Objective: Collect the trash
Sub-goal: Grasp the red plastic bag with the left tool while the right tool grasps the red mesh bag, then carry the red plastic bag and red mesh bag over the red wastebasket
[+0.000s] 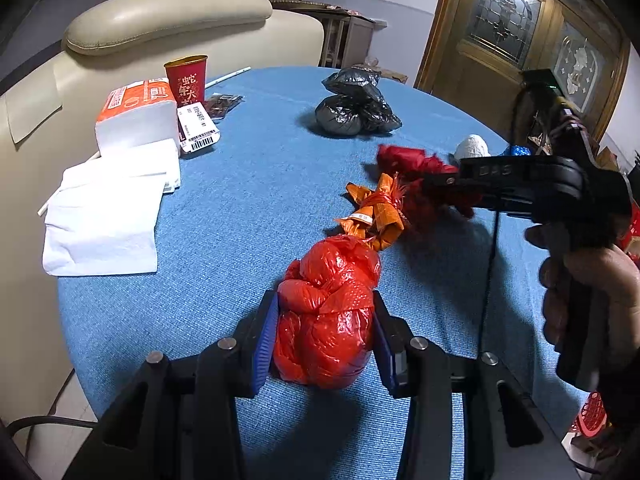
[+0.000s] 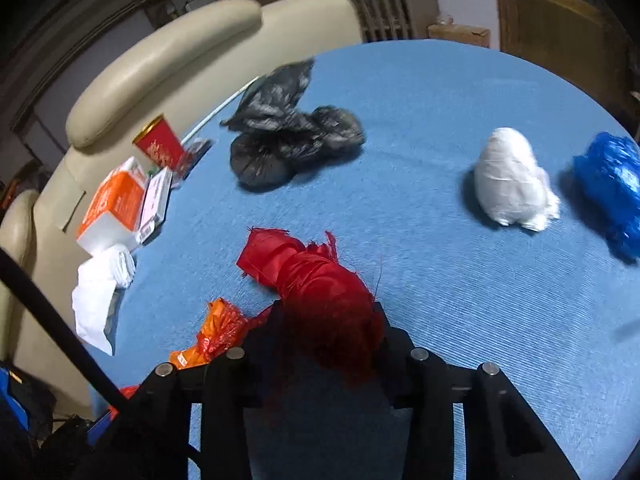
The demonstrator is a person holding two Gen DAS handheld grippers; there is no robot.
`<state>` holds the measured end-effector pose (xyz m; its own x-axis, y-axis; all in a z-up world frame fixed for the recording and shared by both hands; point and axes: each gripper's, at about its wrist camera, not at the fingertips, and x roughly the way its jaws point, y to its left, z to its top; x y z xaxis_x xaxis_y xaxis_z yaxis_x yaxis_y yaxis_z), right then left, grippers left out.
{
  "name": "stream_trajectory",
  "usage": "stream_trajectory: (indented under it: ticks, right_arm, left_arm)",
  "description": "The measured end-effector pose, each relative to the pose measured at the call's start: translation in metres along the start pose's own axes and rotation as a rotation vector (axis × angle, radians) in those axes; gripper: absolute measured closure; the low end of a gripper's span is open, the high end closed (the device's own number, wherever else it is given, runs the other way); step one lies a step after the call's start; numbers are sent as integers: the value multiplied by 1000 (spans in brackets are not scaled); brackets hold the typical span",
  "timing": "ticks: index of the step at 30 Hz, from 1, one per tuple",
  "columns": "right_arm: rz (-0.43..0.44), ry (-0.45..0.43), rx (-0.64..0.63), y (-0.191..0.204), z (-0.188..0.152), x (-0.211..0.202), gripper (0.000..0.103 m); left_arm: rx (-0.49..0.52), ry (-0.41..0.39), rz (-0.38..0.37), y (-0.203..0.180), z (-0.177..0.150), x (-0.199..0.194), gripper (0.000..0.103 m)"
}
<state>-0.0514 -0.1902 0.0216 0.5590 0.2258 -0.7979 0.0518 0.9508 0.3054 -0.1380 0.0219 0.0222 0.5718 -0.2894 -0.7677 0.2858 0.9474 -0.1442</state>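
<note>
The left tool (image 1: 325, 322) squeezes a shiny red bag (image 1: 328, 312) between its blue pads (image 1: 267, 332), and the bag sits on the blue bench (image 1: 248, 200). The right tool (image 2: 328, 320) grips a dark red cloth bundle (image 2: 316, 276), with an orange bag (image 2: 216, 332) just to its left. Out in front of the right tool lies a black bag (image 2: 280, 140), and ahead to its right are a white bag (image 2: 514, 178) and a blue bag (image 2: 612, 192), close to each other.
</note>
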Motion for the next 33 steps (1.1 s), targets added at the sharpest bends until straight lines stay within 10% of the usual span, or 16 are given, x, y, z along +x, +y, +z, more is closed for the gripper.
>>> stream_trajectory:
  ticks: [33]
  right_arm:
    - [33,-241,360,-106,-131,-177,60]
  left_arm:
    - [172,-12,-130,-100,8,-12,58]
